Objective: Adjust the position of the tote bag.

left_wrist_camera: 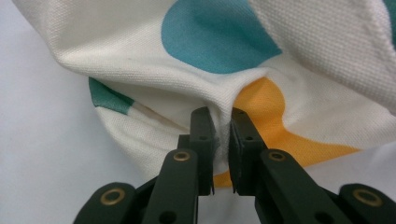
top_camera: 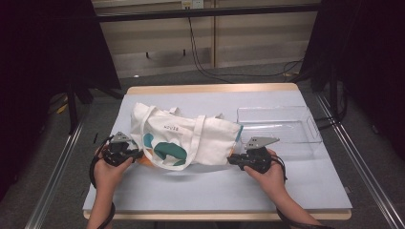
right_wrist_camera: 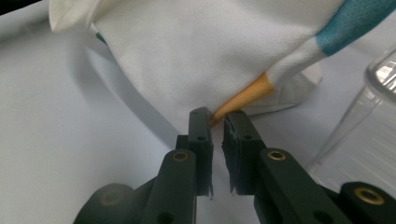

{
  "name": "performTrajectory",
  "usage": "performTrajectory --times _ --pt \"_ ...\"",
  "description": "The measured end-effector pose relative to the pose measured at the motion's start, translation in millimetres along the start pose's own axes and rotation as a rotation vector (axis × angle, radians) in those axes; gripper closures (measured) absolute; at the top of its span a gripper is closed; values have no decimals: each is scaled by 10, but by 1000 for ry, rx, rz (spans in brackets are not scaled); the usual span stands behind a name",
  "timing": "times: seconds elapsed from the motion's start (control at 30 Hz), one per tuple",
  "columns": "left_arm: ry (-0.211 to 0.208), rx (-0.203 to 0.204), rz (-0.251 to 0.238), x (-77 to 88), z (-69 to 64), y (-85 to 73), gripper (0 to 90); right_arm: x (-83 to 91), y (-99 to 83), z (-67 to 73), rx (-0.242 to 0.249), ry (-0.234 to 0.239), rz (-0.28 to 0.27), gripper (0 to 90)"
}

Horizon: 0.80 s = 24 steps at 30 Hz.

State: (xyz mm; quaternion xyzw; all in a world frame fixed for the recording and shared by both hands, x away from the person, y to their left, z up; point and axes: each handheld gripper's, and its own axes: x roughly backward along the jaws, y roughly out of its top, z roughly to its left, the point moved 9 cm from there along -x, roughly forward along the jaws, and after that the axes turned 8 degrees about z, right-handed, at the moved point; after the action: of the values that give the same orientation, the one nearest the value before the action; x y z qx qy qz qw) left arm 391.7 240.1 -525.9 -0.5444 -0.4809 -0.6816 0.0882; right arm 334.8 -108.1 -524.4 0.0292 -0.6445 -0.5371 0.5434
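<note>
Both hand-held grippers, left [left_wrist_camera: 219, 119] and right [right_wrist_camera: 217, 119], pinched the tote bag's [top_camera: 184, 138] bottom corners; lifting evenly seemed next.

I'm working in what looks like a lab or recording booth rather than a home — black curtains [top_camera: 43, 52] hang on both sides of a plain table [top_camera: 215, 191] with a pale blue-white cover. Metal rails [top_camera: 55, 176] run along the grey carpeted floor [top_camera: 157, 78], and loose cables [top_camera: 200, 57] trail down a bare panelled wall [top_camera: 258, 38] behind — equipment, not furnishing.
</note>
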Motion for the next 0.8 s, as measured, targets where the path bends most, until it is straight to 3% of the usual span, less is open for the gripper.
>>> performTrajectory --times 0.2,0.47,0.53,0.7,0.8 --pt "-26 16 -11 53 -55 -69 818 -14 4 -50 -24 -19 -1 821" --pt "-35 22 -9 87 -123 -121 818 -19 9 -99 -37 -28 -5 822" --pt "-21 11 -1 95 -117 -129 818 -13 15 -110 -39 -29 -9 820" --pt "-30 26 -8 92 -130 -125 810 -4 17 -117 -33 -26 -11 786" --pt "-59 28 -6 99 -122 -129 771 22 32 -110 -29 -25 -17 745"
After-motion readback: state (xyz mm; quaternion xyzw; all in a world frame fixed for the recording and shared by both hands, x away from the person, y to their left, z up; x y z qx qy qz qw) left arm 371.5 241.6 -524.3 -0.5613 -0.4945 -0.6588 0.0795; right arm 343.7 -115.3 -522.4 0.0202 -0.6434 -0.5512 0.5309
